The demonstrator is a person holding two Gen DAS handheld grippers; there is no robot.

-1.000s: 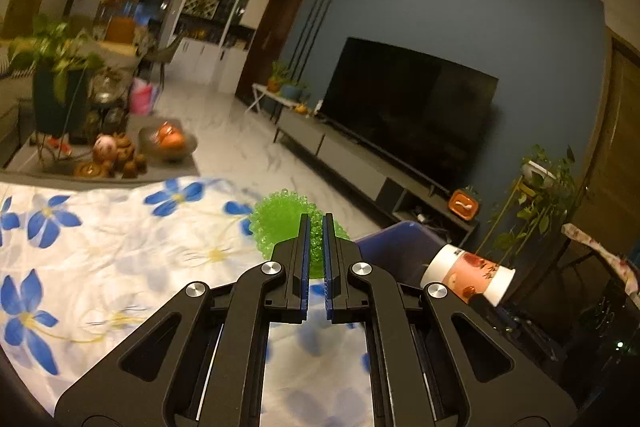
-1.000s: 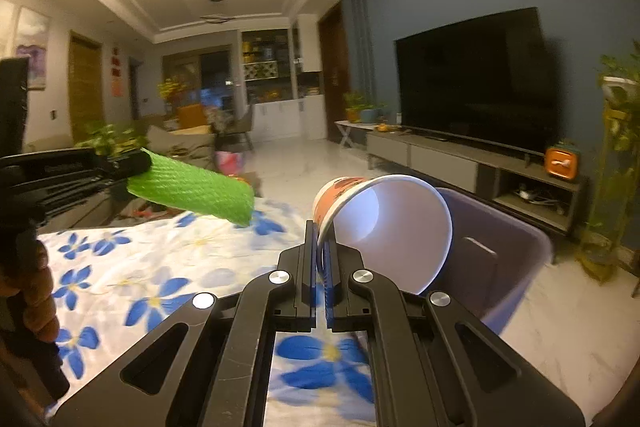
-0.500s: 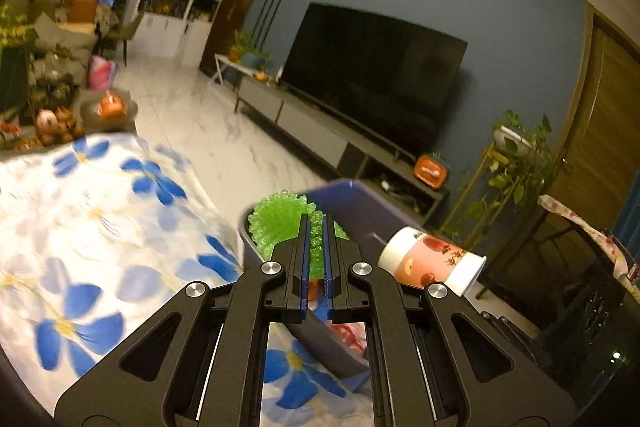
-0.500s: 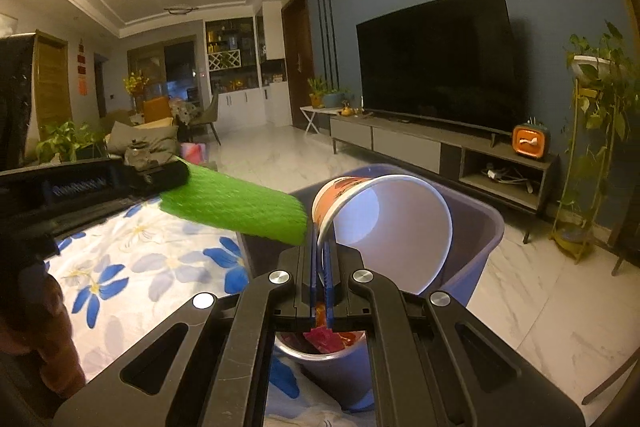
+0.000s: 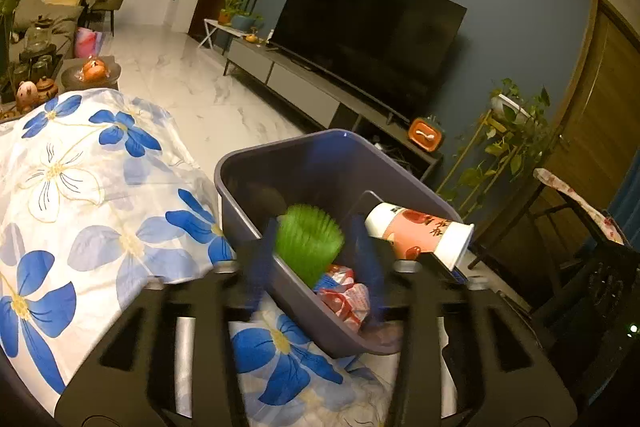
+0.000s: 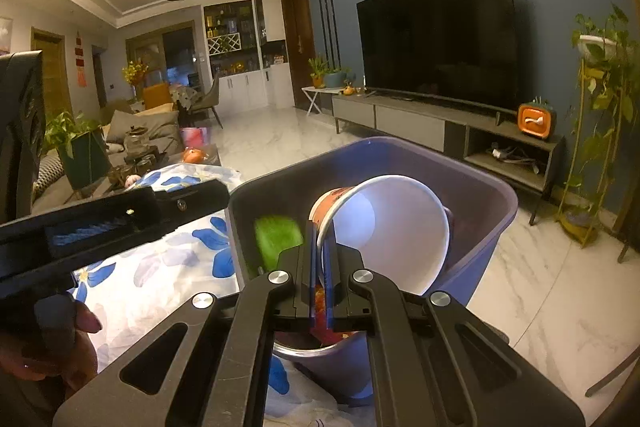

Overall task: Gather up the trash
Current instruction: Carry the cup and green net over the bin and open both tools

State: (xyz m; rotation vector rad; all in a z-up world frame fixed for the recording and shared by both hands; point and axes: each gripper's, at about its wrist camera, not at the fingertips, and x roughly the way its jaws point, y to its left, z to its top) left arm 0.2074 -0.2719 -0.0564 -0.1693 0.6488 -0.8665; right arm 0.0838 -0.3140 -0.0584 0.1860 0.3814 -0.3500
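My left gripper (image 5: 314, 267) stands open over the near rim of the purple bin (image 5: 280, 163). A green foam net (image 5: 308, 243) is loose between its spread, blurred fingers and drops into the bin. My right gripper (image 6: 319, 259) is shut on the rim of a white paper cup (image 6: 396, 227) with a red print. It holds the cup on its side above the bin (image 6: 480, 195). In the left wrist view the cup (image 5: 420, 235) hangs over the bin's right side. Red wrappers (image 5: 346, 301) lie at the bottom. The green net (image 6: 278, 239) shows blurred inside the bin.
The bin sits at the edge of a table under a white cloth with blue flowers (image 5: 100, 187). A hand (image 6: 60, 347) holds the left gripper's body. A TV stand (image 6: 440, 127), a plant stand (image 6: 592, 147) and a dark chair (image 5: 580, 247) stand on the marble floor beyond.
Both grippers moved from above the table to above the bin. The left gripper opened and let go of the green net, which now falls into the bin. The right still holds the cup.
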